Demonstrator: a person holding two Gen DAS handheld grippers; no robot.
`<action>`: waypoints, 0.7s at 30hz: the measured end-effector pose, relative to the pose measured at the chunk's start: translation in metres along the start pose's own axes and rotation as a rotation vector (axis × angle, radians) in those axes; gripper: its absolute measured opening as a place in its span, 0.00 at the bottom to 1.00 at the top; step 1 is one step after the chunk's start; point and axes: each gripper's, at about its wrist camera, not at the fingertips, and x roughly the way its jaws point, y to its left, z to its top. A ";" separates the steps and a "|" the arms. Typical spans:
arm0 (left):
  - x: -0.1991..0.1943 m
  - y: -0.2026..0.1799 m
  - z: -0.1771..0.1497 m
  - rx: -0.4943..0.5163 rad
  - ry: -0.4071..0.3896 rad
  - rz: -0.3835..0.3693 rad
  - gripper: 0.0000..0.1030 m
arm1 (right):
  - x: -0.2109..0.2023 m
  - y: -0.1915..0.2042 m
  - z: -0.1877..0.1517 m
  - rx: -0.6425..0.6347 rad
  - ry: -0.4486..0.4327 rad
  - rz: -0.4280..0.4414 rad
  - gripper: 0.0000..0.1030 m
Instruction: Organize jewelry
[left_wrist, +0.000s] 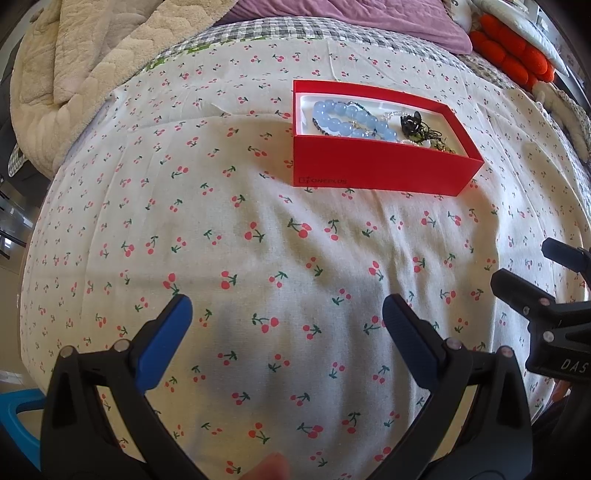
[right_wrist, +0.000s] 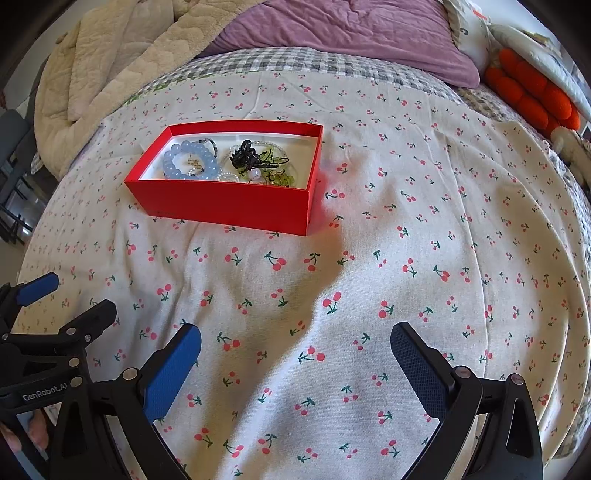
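red box (right_wrist: 236, 206), blue bead bracelet (right_wrist: 192, 162), tangled jewelry (right_wrist: 258, 162)

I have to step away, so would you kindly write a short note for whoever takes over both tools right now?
Left tool: open, empty, hovering over the cherry-print bedsheet.
Right tool: open, empty, also over the sheet, beside the left one.
Red box: lidless, sitting on the sheet ahead of both tools. Inside are the blue bead bracelet, a black piece, green beads and thin chains, all in a tangle.
Done: the jewelry in view is gathered in the box; no loose jewelry shows on the sheet.
Left: probably untangling and sorting the pieces; no lid in view.
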 end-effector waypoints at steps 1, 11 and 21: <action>0.000 0.000 0.000 0.000 0.000 0.000 0.99 | 0.000 0.001 0.000 0.000 0.000 -0.001 1.00; 0.000 0.000 -0.001 0.001 -0.001 0.000 0.99 | 0.001 0.000 0.000 0.001 0.000 -0.001 1.00; -0.001 0.001 -0.001 0.000 0.001 -0.003 0.99 | 0.001 -0.002 0.000 0.001 0.002 -0.004 1.00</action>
